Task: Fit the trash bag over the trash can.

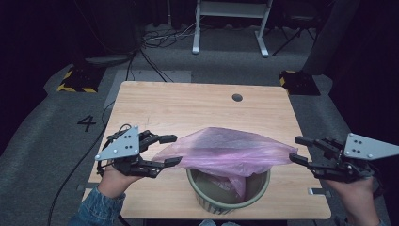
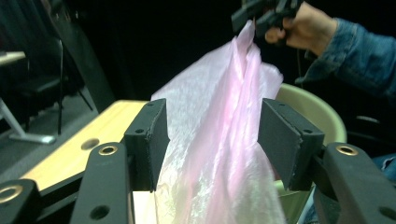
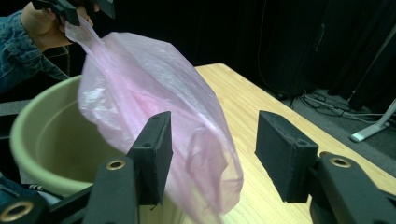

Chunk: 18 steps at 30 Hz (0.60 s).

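Both tongs, left (image 1: 170, 149) and right (image 1: 296, 149), stood open at opposite ends of the pink plastic bag (image 1: 226, 149), which I'd draped over the green bucket (image 1: 229, 199) to line it.

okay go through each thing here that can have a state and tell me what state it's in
Thin pink plastic bag: spread across the bin's mouth, one part hanging inside.
Round green plastic bin: upright on the table, not yet lined.
Left gripper: open, bag film between its jaws, not pinched.
Right gripper: open, beside the bag's edge.
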Tool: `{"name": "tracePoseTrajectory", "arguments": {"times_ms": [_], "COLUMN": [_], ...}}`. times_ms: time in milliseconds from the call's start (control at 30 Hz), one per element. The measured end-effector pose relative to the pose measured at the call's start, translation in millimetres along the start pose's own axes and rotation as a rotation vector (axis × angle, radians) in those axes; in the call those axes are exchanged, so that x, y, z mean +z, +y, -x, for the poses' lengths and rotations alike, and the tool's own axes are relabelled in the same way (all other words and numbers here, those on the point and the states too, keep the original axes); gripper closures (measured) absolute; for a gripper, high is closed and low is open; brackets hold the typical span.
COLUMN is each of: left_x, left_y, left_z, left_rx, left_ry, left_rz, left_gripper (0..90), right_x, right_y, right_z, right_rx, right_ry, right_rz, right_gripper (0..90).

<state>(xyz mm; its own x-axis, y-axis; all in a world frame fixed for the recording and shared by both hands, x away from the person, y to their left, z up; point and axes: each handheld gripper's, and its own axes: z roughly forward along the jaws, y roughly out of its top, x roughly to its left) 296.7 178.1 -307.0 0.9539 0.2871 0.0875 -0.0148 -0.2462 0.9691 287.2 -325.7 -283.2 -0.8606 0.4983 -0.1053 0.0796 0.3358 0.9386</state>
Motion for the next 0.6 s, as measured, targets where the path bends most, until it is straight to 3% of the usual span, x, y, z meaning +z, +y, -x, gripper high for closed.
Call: {"name": "tracePoseTrajectory", "arguments": {"times_ms": [100, 200, 367, 467, 600], "left_x": [4.7, 10.9, 20.9, 24.9, 32.1], "left_y": [-7.5, -16.3, -25.0, -27.3, -27.5], "left_z": [-3.0, -8.6, -23.2, -33.0, -36.6], "left_rx": [-0.021, -0.048, -0.106, -0.159, -0.159], "left_ry": [0.011, 0.016, 0.011, -0.018, -0.012], "left_rz": [-0.038, -0.085, -0.096, -0.059, -0.075], "left_gripper": [42.9, 43.6, 43.6, 43.4, 43.1], "right_x": [10.8, 22.0, 35.9, 44.6, 57.5], "right_y": [1.0, 0.7, 0.2, 1.2, 3.9], "right_z": [5.8, 9.2, 7.1, 5.8, 6.8], "right_rx": [0.002, -0.001, -0.008, -0.013, -0.02], "right_ry": [0.01, 0.023, 0.039, 0.046, 0.047], "right_rz": [-0.018, -0.049, -0.048, -0.048, -0.068], "right_gripper": [46.6, 59.1, 62.0, 64.6, 74.4]}}
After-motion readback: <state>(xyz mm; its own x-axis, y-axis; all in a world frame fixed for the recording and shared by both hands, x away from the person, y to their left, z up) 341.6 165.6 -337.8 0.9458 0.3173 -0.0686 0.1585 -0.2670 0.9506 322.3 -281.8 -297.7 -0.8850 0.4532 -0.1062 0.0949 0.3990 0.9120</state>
